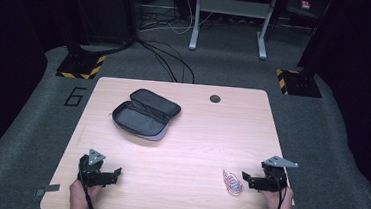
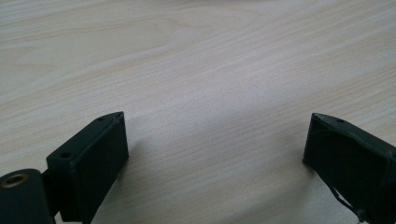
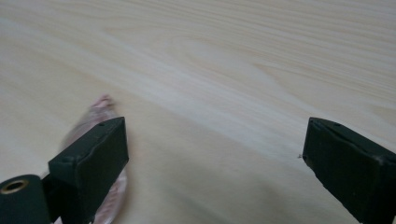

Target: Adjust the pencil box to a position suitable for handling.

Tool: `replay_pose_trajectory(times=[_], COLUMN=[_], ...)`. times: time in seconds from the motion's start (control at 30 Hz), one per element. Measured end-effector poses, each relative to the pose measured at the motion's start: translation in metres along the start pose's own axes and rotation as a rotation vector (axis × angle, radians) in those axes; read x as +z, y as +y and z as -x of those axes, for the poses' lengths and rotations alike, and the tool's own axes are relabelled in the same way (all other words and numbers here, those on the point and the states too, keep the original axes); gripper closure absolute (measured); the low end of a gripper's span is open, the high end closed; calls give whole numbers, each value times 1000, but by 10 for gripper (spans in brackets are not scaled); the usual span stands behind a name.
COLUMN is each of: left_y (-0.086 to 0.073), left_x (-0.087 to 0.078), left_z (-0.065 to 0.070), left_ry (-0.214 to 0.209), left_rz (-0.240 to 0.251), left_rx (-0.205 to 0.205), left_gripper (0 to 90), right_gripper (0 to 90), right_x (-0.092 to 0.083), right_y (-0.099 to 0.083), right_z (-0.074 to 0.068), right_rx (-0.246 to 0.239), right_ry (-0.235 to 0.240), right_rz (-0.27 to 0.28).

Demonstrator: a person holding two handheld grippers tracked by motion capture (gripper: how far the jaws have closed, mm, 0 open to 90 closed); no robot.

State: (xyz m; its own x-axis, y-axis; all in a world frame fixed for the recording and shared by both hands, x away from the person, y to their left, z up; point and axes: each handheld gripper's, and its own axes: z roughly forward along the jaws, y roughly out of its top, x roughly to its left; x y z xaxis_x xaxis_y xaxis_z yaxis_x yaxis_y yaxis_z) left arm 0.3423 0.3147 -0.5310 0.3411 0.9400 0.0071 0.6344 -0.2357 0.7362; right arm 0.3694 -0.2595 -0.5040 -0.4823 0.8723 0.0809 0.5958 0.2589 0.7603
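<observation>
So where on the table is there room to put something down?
The big bare patch is the middle of the table, between the open pouch and the front edge. The far right side, past the small hole, is bare too. It is tighter by the right tongs, beside the pink packet, and by the left tongs.

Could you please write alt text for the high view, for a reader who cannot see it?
A person holds an open tool in each hand at the near edge of a wooden table; the right tool sits beside a small pink clear packet, the left tool over bare wood. An unzipped dark pouch lies farther back.
</observation>
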Motion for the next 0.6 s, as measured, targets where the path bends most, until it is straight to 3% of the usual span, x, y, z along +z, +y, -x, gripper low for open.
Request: replay_pose_trajectory(times=[0.07, 0.17, 0.2, 0.33, 0.6], left_y=[0, 0, 1, 1, 1], left_x=[1, 0, 0, 1, 2], left_z=[0, 0, -1, -1, -2], left_ry=[3, -4, -11, -11, -21], left_rz=[7, -5, -8, 4, 1], left_rx=[-2, 0, 9, 7, 21], left_gripper=[63, 63, 63, 63, 63], right_gripper=[44, 46, 46, 44, 36], right_x=[6, 11, 18, 27, 30], right_y=[1, 1, 1, 0, -4], right_z=[9, 12, 15, 17, 21], right_rx=[19, 10, -17, -31, -22], right_ry=[-51, -96, -108, -109, -98], right_rz=[-25, -41, -64, -84, -56])
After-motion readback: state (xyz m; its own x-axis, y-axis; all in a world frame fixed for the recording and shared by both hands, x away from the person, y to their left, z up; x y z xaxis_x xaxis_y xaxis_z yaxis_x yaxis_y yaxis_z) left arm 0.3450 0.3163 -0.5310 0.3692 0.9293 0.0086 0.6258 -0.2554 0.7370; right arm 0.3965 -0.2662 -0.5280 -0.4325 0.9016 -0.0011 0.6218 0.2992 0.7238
